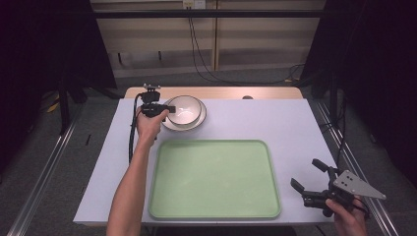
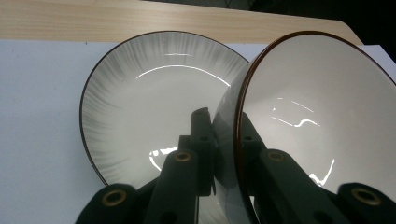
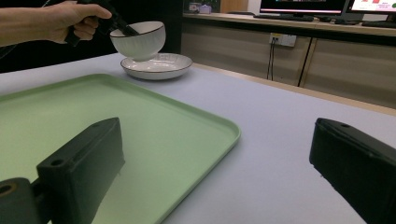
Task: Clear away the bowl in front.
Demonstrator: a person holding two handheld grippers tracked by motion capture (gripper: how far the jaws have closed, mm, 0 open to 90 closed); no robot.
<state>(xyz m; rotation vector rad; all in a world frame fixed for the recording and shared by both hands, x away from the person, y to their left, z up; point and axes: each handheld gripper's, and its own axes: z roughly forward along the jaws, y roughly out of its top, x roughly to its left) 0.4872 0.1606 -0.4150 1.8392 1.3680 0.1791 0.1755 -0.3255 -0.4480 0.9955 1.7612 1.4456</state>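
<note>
Pale lavender table (image 1: 295,128) is backed by a wooden strip. At far left, the left gripper (image 1: 169,108) is clamped on the rim of a white brown-edged ceramic bowl (image 1: 186,109), lifted above a matching plate (image 1: 196,122). Mid-table, a mint-green rounded plastic tray (image 1: 214,178) lies bare. At the right edge, the right gripper (image 1: 307,174) is held wide apart.

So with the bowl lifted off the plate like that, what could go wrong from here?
The left gripper pinches only the bowl by its thin rim, so the bowl could tilt or slip out. It hangs just above the plate, so a drop might chip both. The tray lies some way off, so carrying it there gives time to slip.
</note>
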